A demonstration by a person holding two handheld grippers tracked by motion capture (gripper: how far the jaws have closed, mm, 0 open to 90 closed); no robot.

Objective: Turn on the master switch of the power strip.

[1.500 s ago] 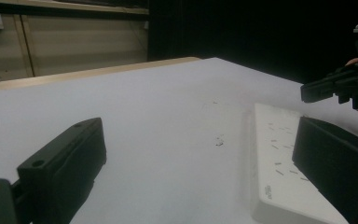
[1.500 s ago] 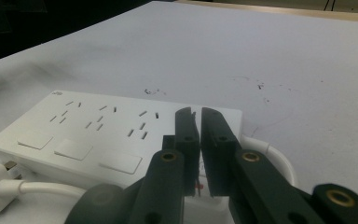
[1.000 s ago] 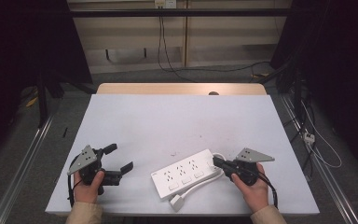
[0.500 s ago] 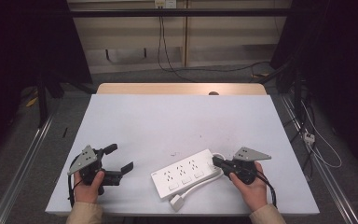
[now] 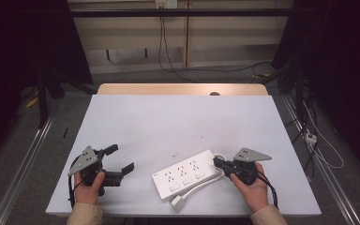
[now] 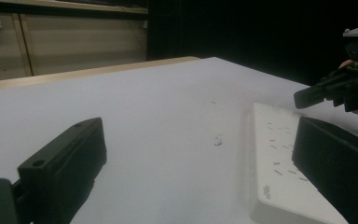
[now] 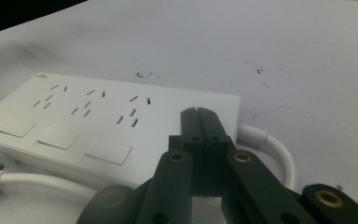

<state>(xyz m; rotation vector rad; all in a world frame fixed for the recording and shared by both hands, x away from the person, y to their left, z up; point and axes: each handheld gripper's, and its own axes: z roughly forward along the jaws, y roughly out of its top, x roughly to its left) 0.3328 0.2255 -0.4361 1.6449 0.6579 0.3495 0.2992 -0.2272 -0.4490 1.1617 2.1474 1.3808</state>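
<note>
High view has the white power strip (image 5: pixel 188 174) lying at an angle on the near part of the white tabletop (image 5: pixel 183 122), a bit right of centre, with its sockets and three switches facing up. Its white cable (image 5: pixel 201 186) loops out of the right end, runs back along the near side of the strip, and ends in a plug (image 5: pixel 178 203) sitting close to the near edge.

Right gripper (image 5: pixel 217 162) is held in the person's right hand (image 5: pixel 251 187) at the right end of the strip, pointing left. Its jaws are pressed together with nothing between them, and the tips sit right over the strip's right end. From the right gripper view you can see the closed tips above that end, next to where the cable comes out, but I can't tell if they're actually touching the plastic.

Left gripper (image 5: pixel 120 159) is in the left hand (image 5: pixel 90 187) over at the near left, well apart from the strip. Its jaws are spread wide and nothing's in them. Left gripper view looks across bare tabletop between the two jaws, with the strip off to the right, partly behind the right-side jaw.

A few small dark specks (image 5: pixel 175 154) mark the tabletop just beyond the strip.
</note>
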